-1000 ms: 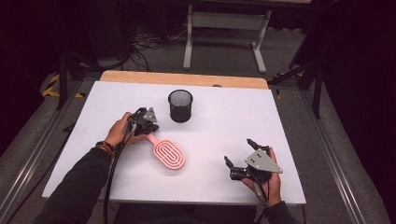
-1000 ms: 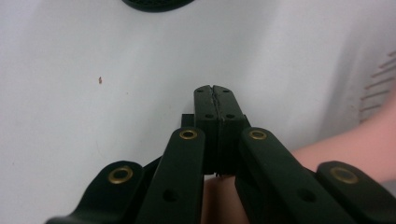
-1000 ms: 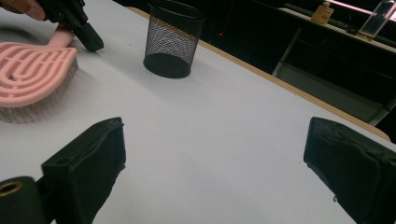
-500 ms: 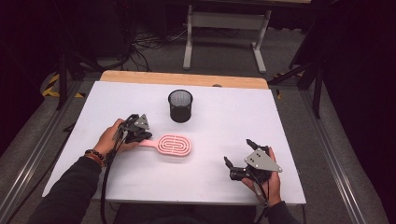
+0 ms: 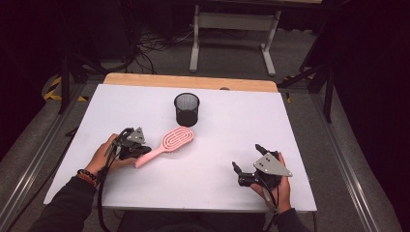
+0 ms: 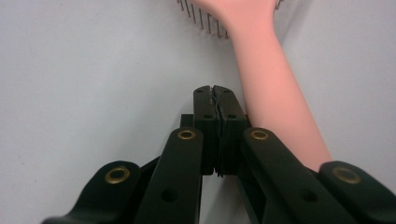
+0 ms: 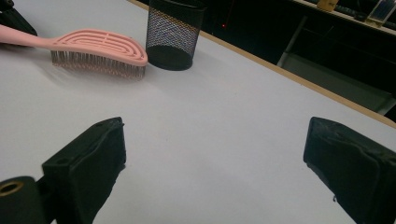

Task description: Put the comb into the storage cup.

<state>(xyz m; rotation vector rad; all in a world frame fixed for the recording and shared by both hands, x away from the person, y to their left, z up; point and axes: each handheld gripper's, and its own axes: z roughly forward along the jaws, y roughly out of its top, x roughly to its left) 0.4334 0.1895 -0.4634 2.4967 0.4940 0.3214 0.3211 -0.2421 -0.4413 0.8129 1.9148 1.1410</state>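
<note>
A white table [image 5: 300,121] with a pale wooden strip along its far edge stands on grey carpet in a dim room. Near the front right, the right gripper [image 5: 245,166] rests with its jaws spread wide, gripping nothing. At the front left, the left gripper [image 5: 143,153] has its jaws pressed together, with the handle of a pink hairbrush [image 5: 167,144] lying just beside them. The brush lies bristles down and angles toward a black mesh cup [image 5: 186,109] standing just beyond it. Behind the table, cables [image 5: 145,46] trail across the floor beside a grey metal stand [image 5: 235,21]
</note>
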